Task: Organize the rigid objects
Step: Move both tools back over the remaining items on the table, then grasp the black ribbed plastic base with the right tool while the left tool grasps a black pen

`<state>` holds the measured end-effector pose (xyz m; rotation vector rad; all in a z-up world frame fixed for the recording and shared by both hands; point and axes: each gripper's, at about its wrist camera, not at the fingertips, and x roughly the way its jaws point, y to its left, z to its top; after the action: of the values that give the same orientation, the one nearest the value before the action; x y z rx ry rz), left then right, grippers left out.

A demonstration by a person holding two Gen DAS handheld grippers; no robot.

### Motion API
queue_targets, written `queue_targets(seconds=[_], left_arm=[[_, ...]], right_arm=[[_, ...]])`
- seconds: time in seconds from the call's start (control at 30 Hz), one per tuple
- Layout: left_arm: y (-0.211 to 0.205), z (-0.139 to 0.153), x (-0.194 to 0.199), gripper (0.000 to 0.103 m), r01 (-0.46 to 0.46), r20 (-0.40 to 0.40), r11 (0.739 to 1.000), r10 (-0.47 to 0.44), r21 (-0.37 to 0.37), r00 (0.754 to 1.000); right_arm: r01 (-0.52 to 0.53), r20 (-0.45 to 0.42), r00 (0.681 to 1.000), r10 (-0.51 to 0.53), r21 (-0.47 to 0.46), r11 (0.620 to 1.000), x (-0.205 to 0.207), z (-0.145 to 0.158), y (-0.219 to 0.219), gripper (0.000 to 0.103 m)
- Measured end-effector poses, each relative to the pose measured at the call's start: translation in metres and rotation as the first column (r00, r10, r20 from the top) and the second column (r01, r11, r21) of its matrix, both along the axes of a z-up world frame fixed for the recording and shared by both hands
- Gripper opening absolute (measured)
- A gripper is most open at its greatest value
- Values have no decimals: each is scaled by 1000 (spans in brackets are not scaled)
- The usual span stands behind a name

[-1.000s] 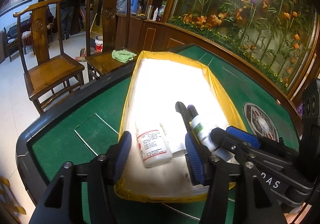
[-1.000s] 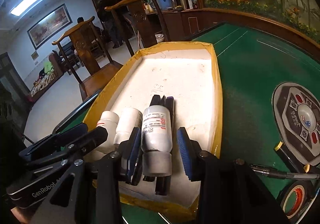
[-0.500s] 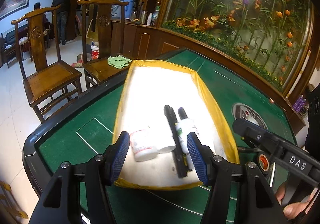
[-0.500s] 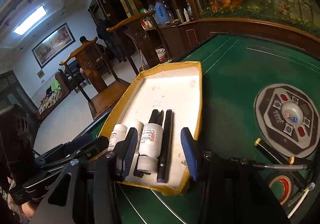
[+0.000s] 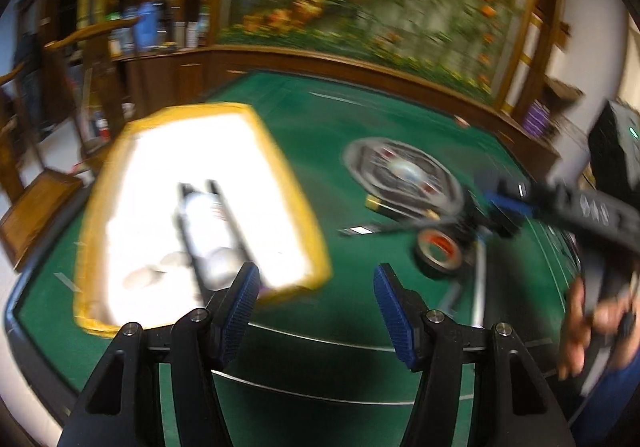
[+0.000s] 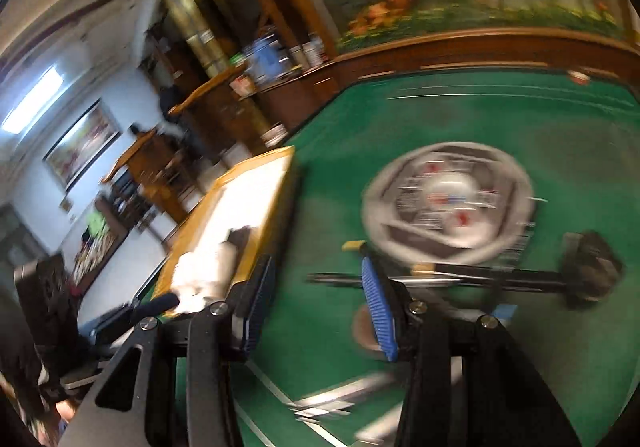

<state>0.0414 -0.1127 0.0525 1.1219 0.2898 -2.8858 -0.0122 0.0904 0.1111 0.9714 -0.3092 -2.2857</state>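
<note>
Both the left gripper [image 5: 316, 301] and the right gripper [image 6: 316, 303] are held wide apart and unladen over the green table [image 5: 340, 119] — the yellow-rimmed tray [image 5: 298, 203] of bottles [image 5: 210, 231] is seen blurred at the left.

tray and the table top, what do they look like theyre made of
Tray: probably white foam or card edged in yellow tape, judging by its matte white floor and glossy yellow rim; blur leaves it open.
Table top: green felt-like cloth, flat and unshiny, with printed white lines.
</note>
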Motion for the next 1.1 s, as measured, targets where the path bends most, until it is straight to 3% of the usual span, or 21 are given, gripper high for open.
queue_targets(seconds=[0.2,0.37,0.53,0.63,0.73,0.83,0.93,1.0,1.1], left_arm=[[55,-15,-13,63,160,57,987,-158,-24,986],[86,-27,-27,66,231,108,969,-221,-86,969],[98,-41,-46,66,259,165,963,-244,-76,956],[97,-43,-53,66,248,190,968,-236,-37,953],[100,-43,-50,64,252,211,964,-230,-82,950],[106,-41,-37,57,278,228,952,-245,-128,942],[103,-37,-26,55,319,239,946,-297,-59,924],[97,-30,-20,55,358,211,933,-353,15,911],[89,-23,-26,55,305,187,952,-301,7,935]], right_arm=[[233,64,970,-236,62,971,-36,-18,98,48],[314,107,940,-323,93,945,-56,-37,138,52],[335,172,924,-341,65,940,-78,-59,155,52],[290,242,929,-280,-4,957,-89,-74,149,52],[196,267,946,-183,-21,980,-85,-75,136,53],[42,273,961,-49,32,999,-71,-71,109,56],[-121,260,961,96,83,989,-48,-65,78,58],[-156,245,960,134,75,985,-42,-58,70,59],[-110,206,974,92,78,991,-40,-47,76,62]])
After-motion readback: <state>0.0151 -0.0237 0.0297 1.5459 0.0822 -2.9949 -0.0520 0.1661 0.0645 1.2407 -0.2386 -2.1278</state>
